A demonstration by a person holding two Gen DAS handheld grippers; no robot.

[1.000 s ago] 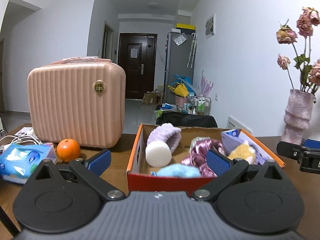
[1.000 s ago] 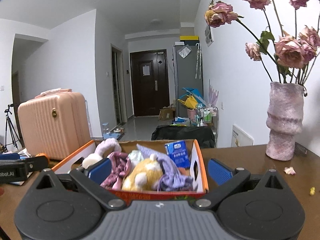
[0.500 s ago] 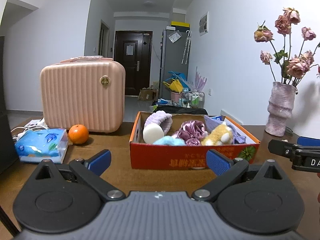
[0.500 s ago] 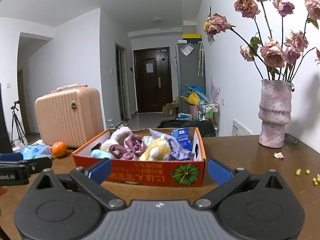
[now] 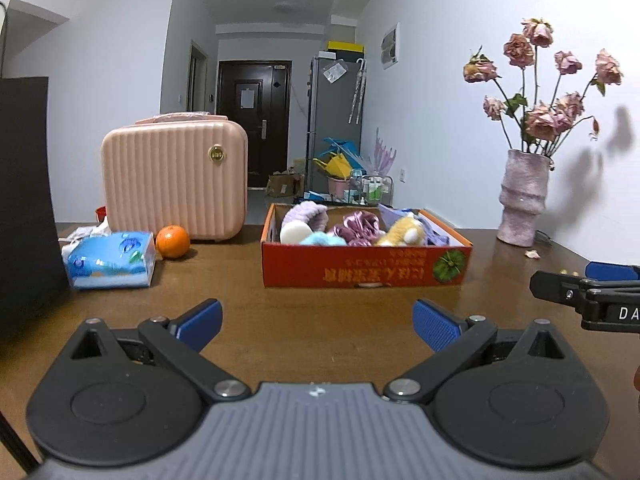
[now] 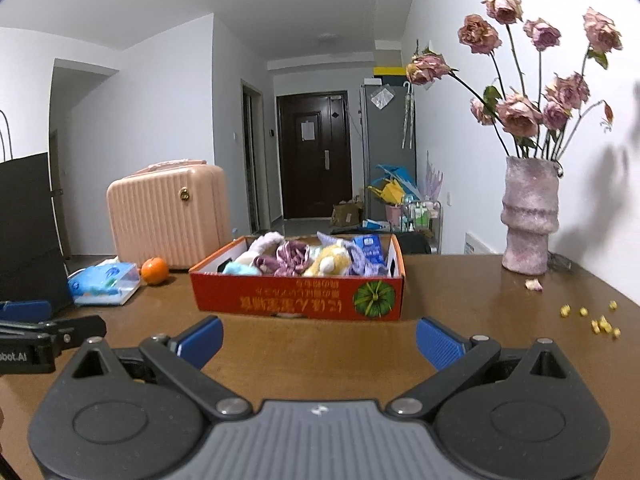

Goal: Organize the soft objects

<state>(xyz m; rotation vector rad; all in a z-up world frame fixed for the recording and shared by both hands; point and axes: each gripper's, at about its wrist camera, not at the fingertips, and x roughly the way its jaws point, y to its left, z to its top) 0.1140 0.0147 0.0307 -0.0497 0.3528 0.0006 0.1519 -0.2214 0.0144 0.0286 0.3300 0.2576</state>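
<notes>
On the bench [image 5: 320, 312], in the left wrist view, one red cardboard box [image 5: 364, 268] holds about five soft things: a purple headband [image 5: 305, 213], white puff [image 5: 295, 233], pale blue fluff [image 5: 322, 239], shiny mauve scrunchie [image 5: 360, 227] and yellow plush [image 5: 404, 232]. One orange [image 5: 172, 241], one tissue pack [image 5: 110, 260] and one pink case [image 5: 174, 186] stand left of it. The left gripper [image 5: 317, 324] hovers level, jaws wide apart, empty.

In the right wrist view, the same box [image 6: 298, 296] sits ahead of the right gripper [image 6: 319, 340], jaws equally wide, holding nothing. One vase [image 6: 529, 216] stands far right.
</notes>
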